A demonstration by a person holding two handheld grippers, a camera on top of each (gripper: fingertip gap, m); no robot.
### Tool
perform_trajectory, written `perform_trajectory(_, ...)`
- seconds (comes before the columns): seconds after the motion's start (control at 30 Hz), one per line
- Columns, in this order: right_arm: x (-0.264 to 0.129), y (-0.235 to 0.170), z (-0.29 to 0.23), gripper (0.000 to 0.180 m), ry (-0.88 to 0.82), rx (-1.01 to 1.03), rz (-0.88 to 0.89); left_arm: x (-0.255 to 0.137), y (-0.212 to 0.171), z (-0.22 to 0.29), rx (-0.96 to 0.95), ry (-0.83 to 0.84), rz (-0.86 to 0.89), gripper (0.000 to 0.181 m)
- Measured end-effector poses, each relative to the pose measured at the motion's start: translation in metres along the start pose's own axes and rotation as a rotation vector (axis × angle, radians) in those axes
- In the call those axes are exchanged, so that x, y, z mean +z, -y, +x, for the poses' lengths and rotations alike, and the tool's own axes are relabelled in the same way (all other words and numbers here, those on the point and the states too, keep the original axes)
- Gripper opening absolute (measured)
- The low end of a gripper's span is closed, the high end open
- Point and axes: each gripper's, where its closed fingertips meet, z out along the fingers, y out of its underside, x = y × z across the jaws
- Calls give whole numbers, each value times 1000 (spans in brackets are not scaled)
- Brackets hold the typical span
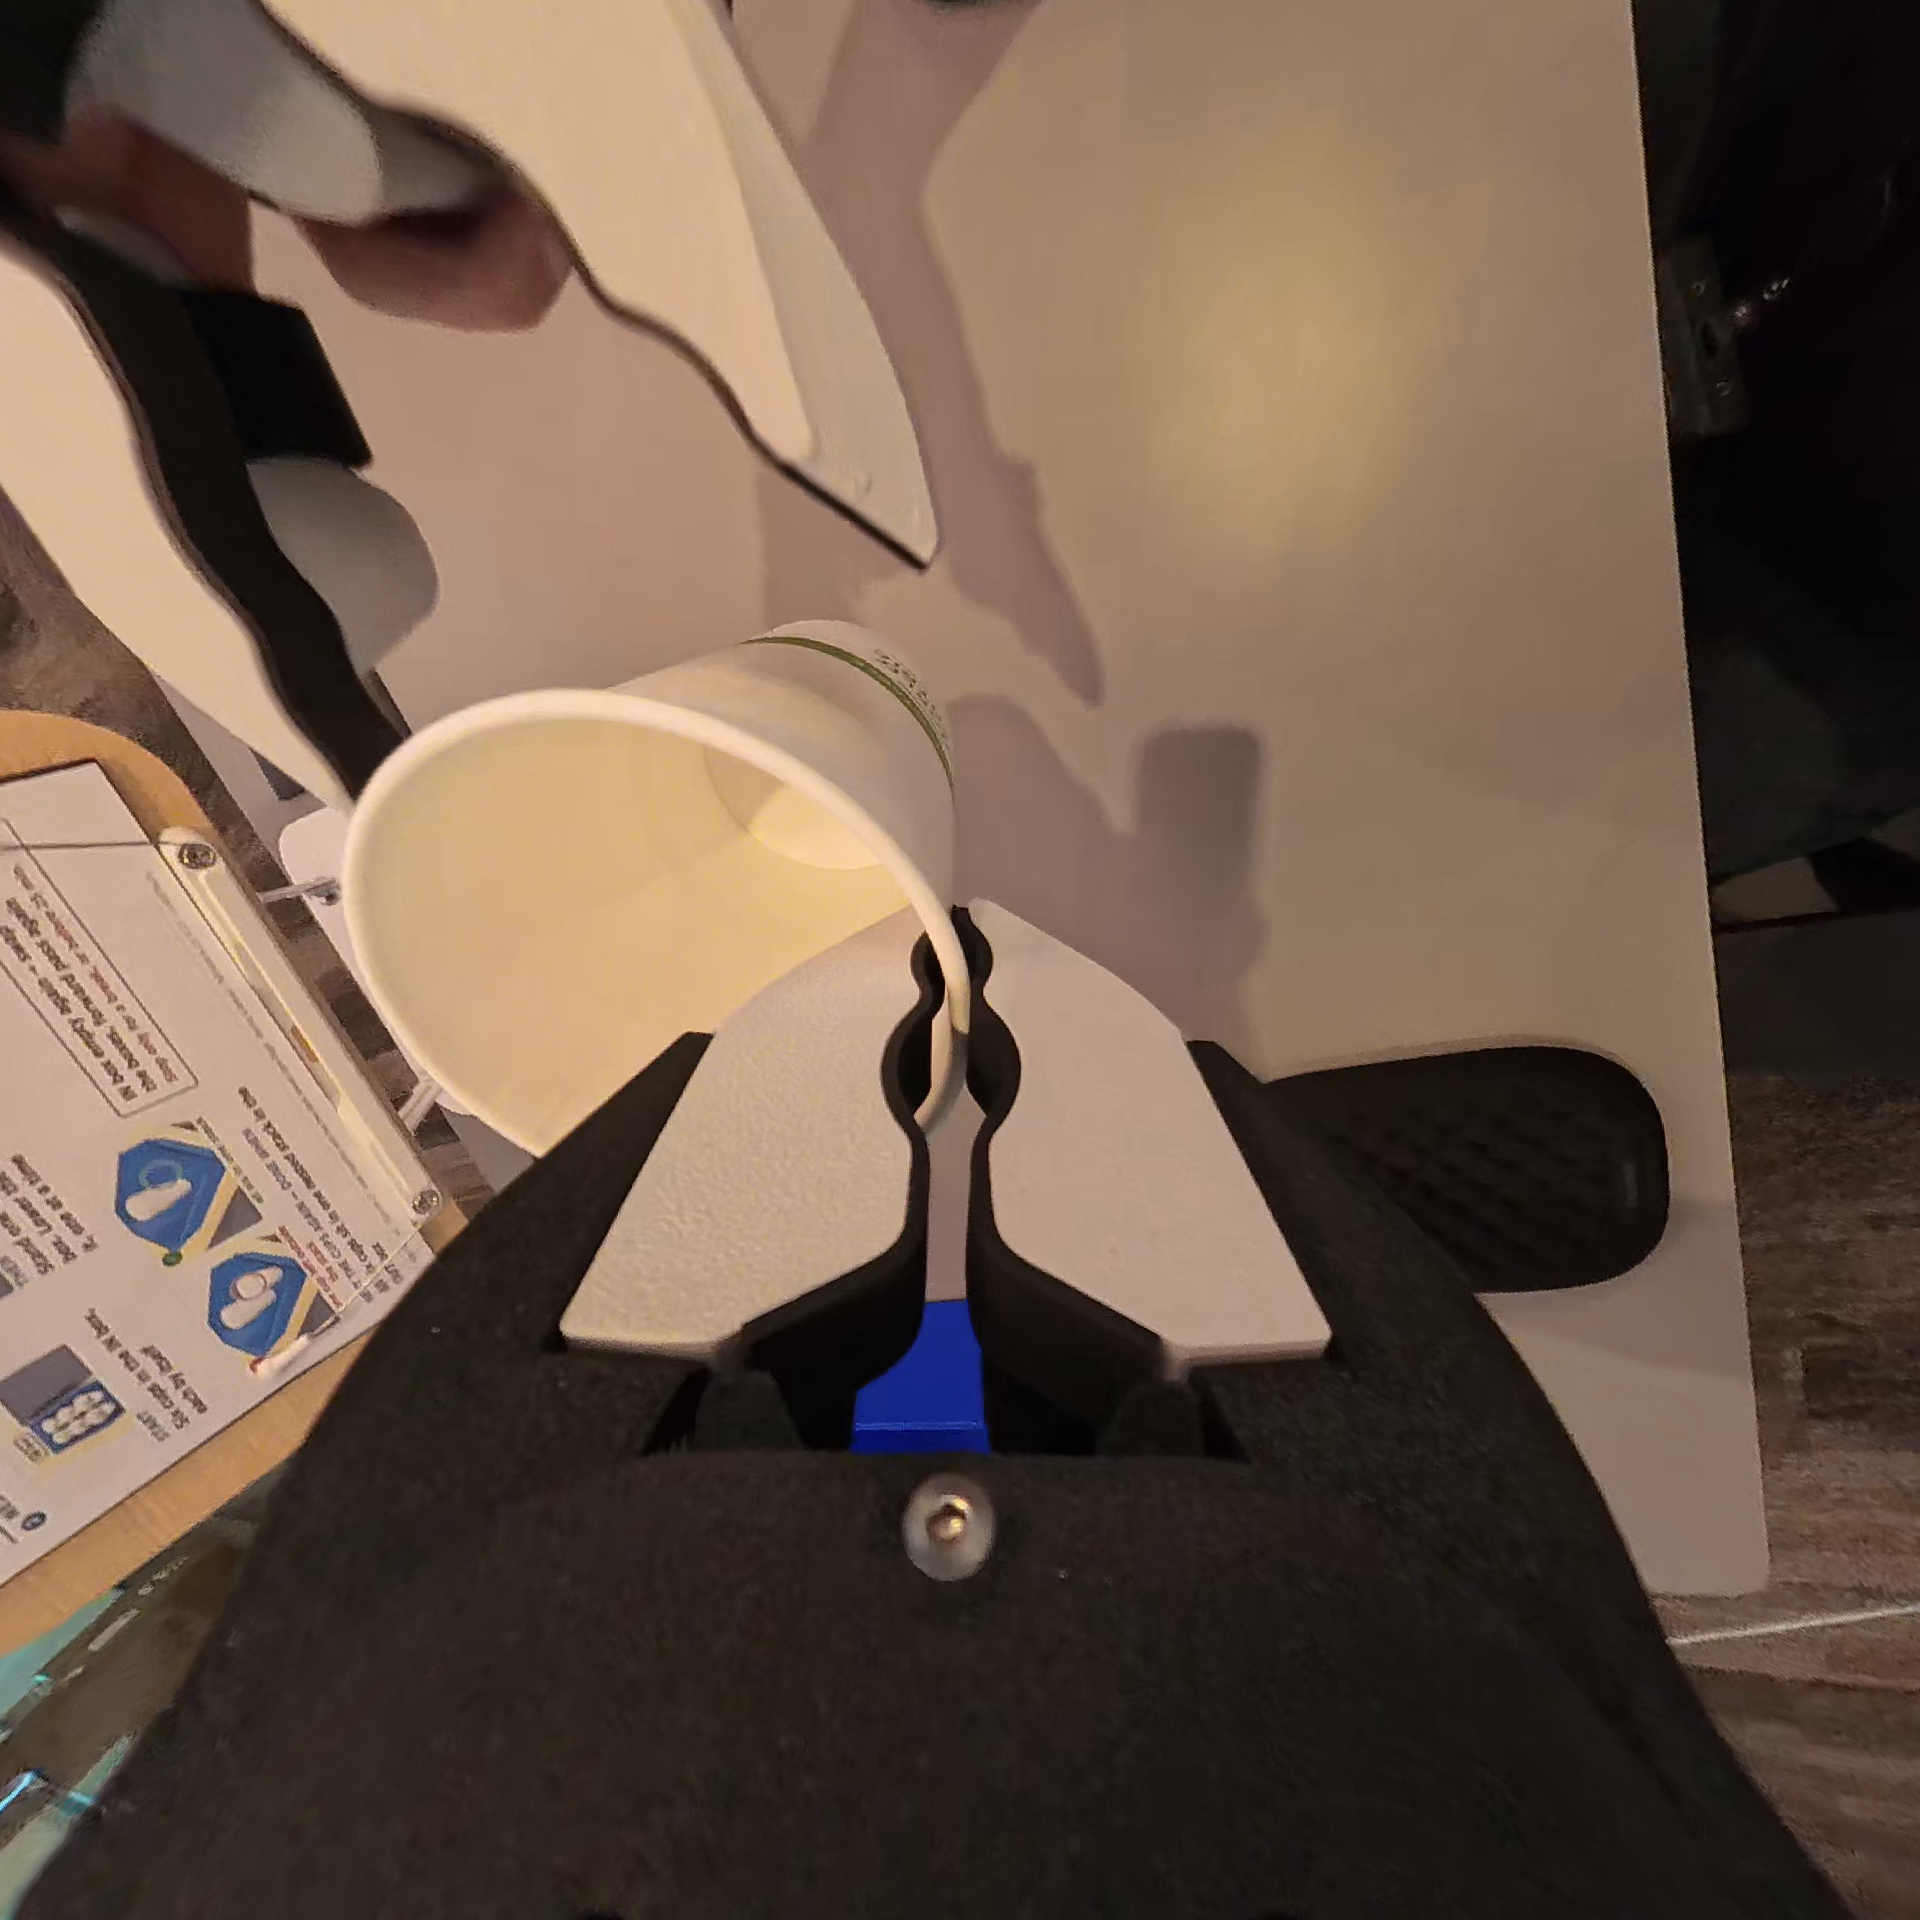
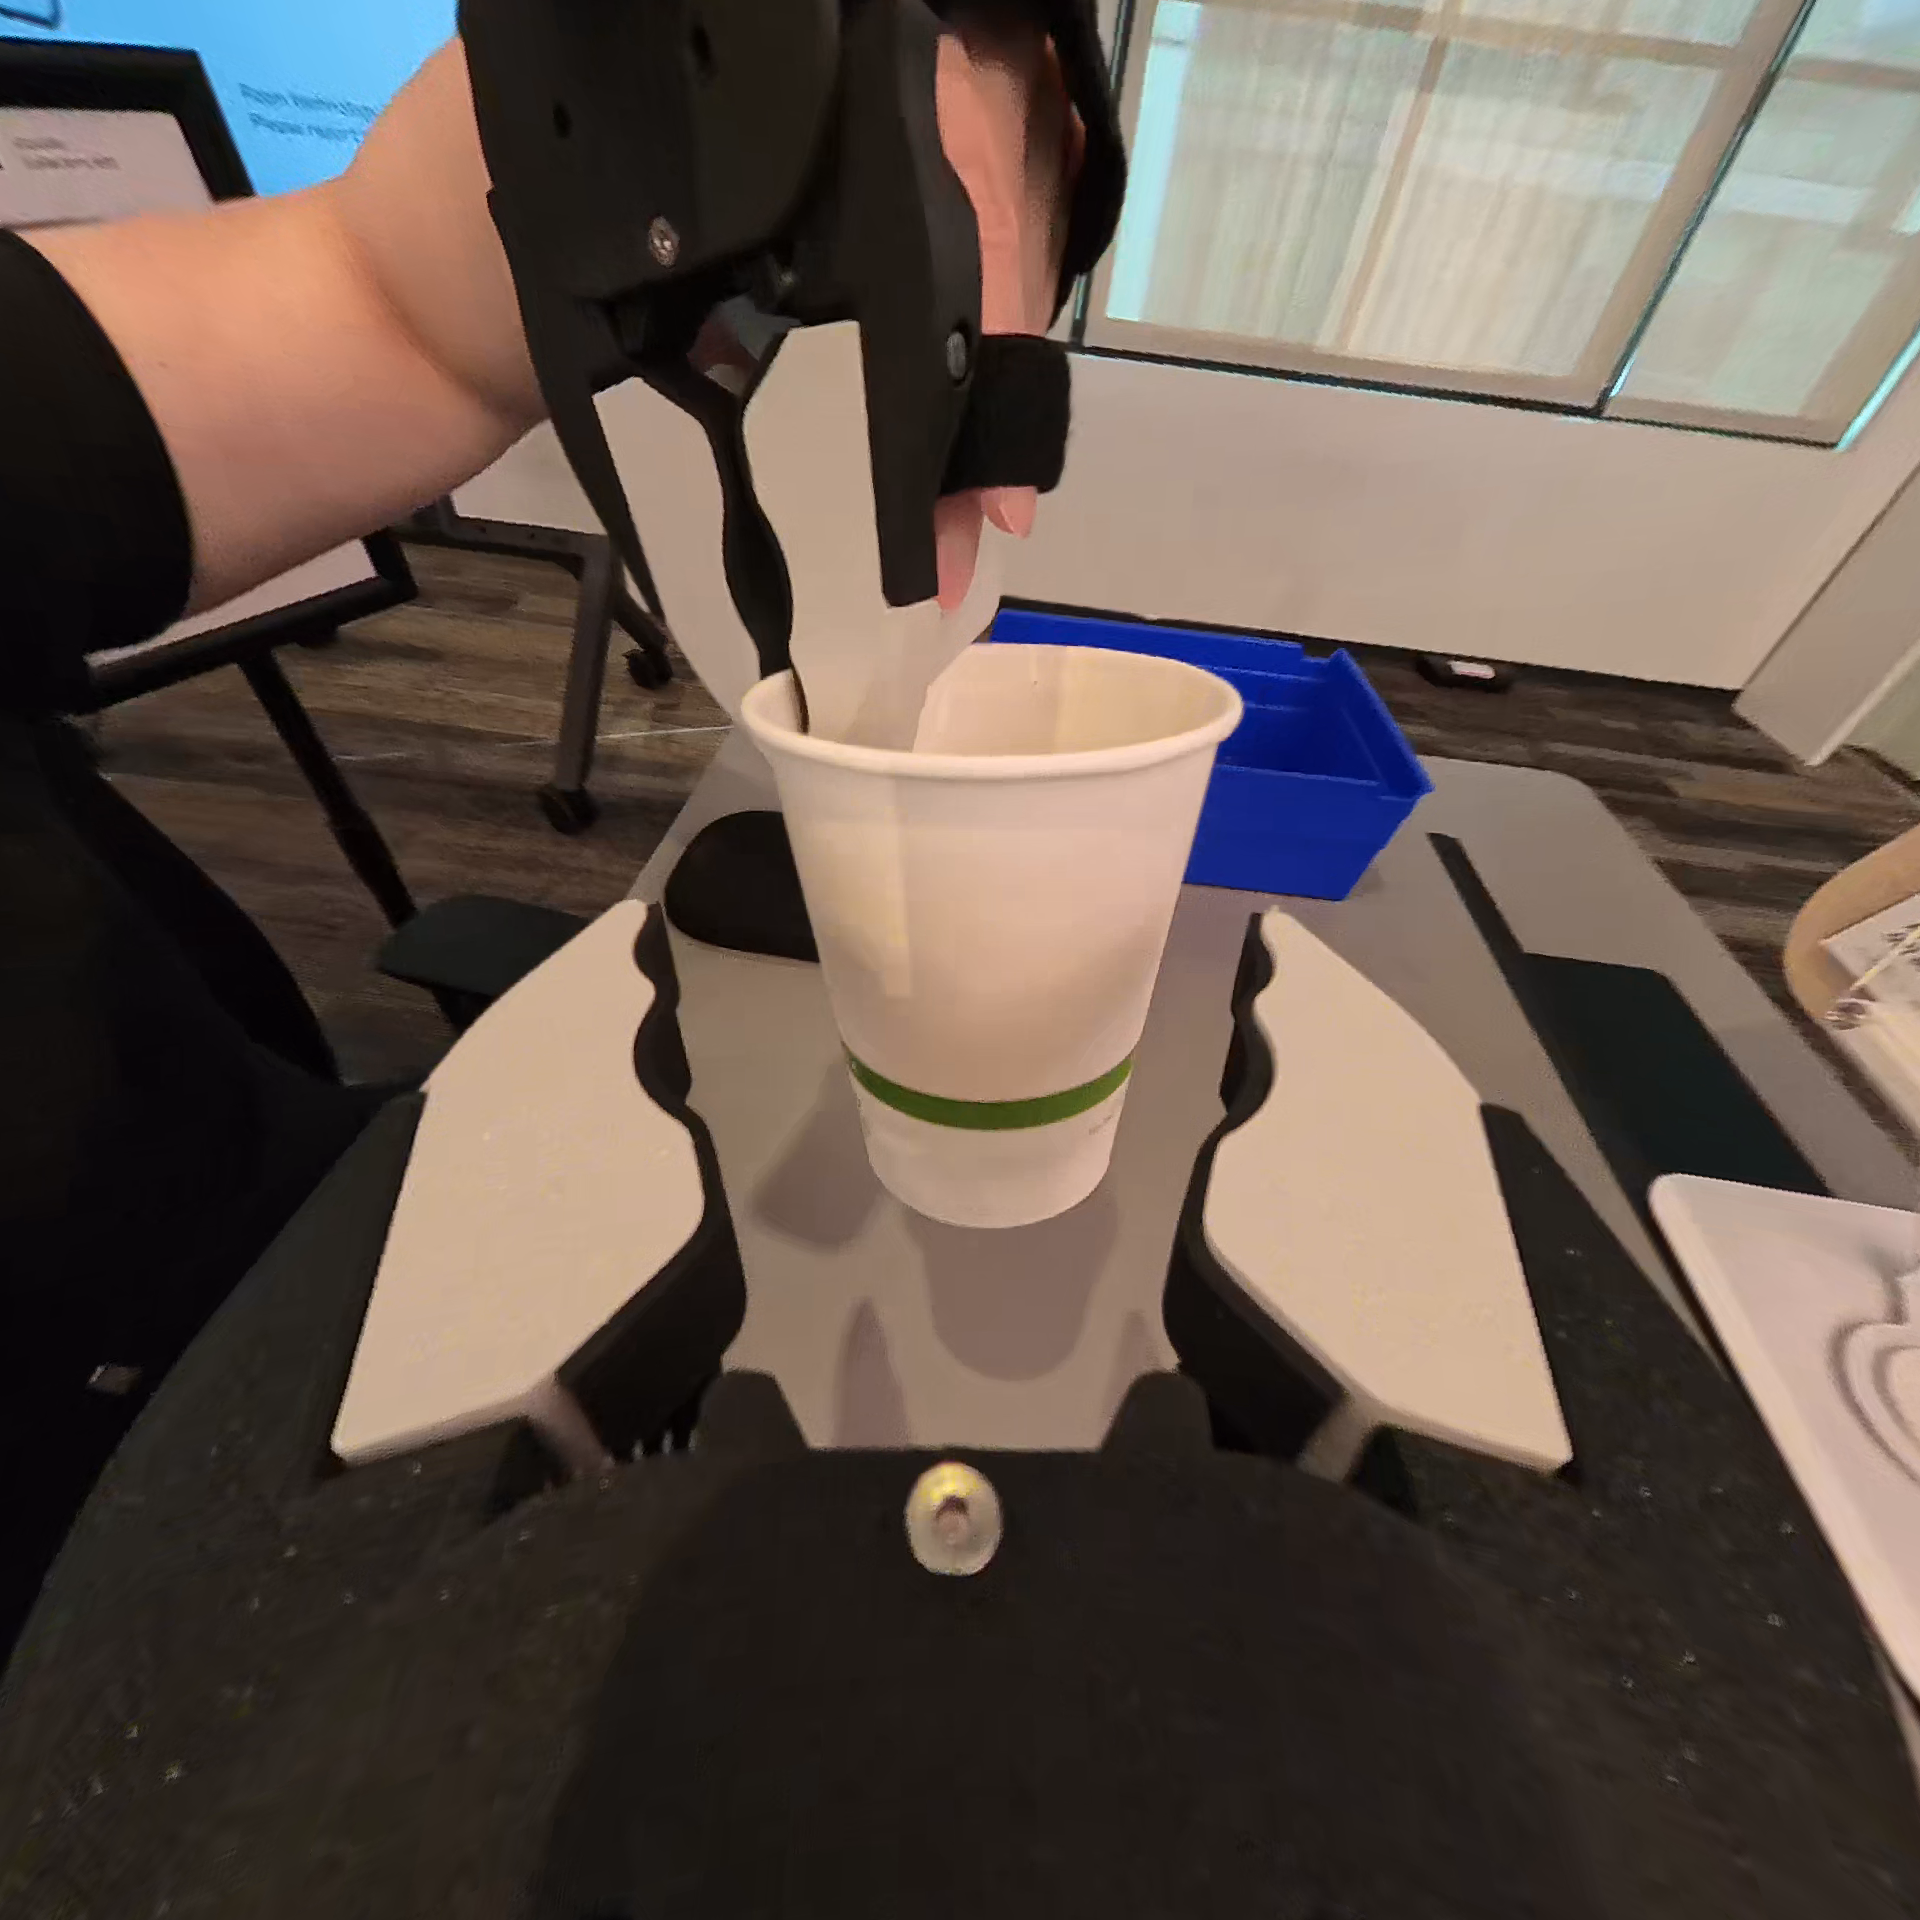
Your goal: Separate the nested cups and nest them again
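While your left gripper (image 1: pixel 951 1023) pinches the cup's rim, the white tabletop (image 1: pixel 1351 416) fills most of the left wrist view behind it, and in the right wrist view the same table (image 2: pixel 1403 1039) runs up the middle of the frame toward a blue bin (image 2: pixel 1309 810) right of centre. Your right gripper (image 2: pixel 961 1132) sits low in its own frame with both jaws spread wide on either side of the cup's lower half, touching nothing; that stance looks like readiness to steady or take the cup. Your left gripper (image 2: pixel 800 686) comes down from the upper centre of that frame, one finger inside the mouth and one outside, clamped on the wall at the rim, which I judge keeps the body clear for the other tool. The paper cup (image 2: pixel 987 935) stands upright at the centre of the right wrist view, apparently just above or barely on the table; contact is unclear. It is white with a green band near the base and a rolled rim. In the left wrist view the cup (image 1: pixel 644 883) shows an empty interior, and only one cup is visible in either view.
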Motion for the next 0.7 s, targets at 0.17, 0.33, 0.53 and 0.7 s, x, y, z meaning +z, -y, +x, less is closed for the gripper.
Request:
perform_trajectory(0.17, 12, -9, -5, 101, 57, 50, -14, 5, 10, 3, 27, -13, 17, 0)
perform_trajectory(0.33, 21, -16, -12, 92, 111, 52, -41, 6, 18, 7, 35, -39, 42, 0)
perform_trajectory(0.53, 22, -20, -20, 90, 204, 113, -32, 10, 22, 13, 65, -49, 44, 0)
perform_trajectory(0.7, 25, -29, -24, 89, 220, 99, -88, 14, 20, 19, 71, -81, 22, 0)
